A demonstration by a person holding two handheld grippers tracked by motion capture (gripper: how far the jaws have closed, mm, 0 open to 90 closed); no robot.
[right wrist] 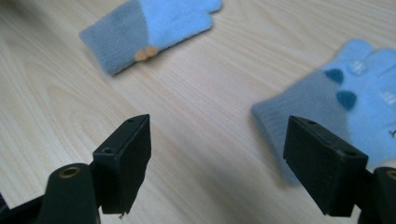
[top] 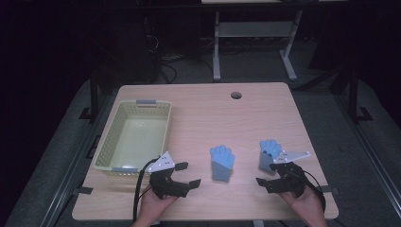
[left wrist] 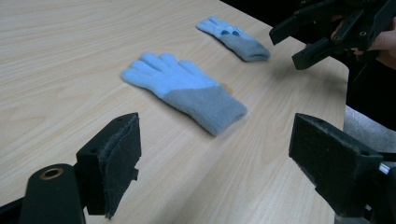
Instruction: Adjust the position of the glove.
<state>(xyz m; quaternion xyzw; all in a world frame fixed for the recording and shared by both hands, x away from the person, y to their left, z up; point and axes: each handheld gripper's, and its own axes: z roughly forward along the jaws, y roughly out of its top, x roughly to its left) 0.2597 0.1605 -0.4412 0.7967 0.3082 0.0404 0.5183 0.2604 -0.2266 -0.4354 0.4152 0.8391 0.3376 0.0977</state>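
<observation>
While gloves lie flat, left gripper (top: 187,174) low, right gripper (top: 267,177) level, jaws apart

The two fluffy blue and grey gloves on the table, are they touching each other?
Apart. The high view shows bare wood between the middle blue and grey knit glove and the other blue and grey knit glove; the left gripper view shows the same gap.

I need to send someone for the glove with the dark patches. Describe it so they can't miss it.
Start at the wooden table, with the yellow basket on its left. Two blue-and-grey gloves lie near the front edge. Take the right glove, beside the right gripper: it shows dark blue patches, whereas the middle glove looks plain from above.
</observation>
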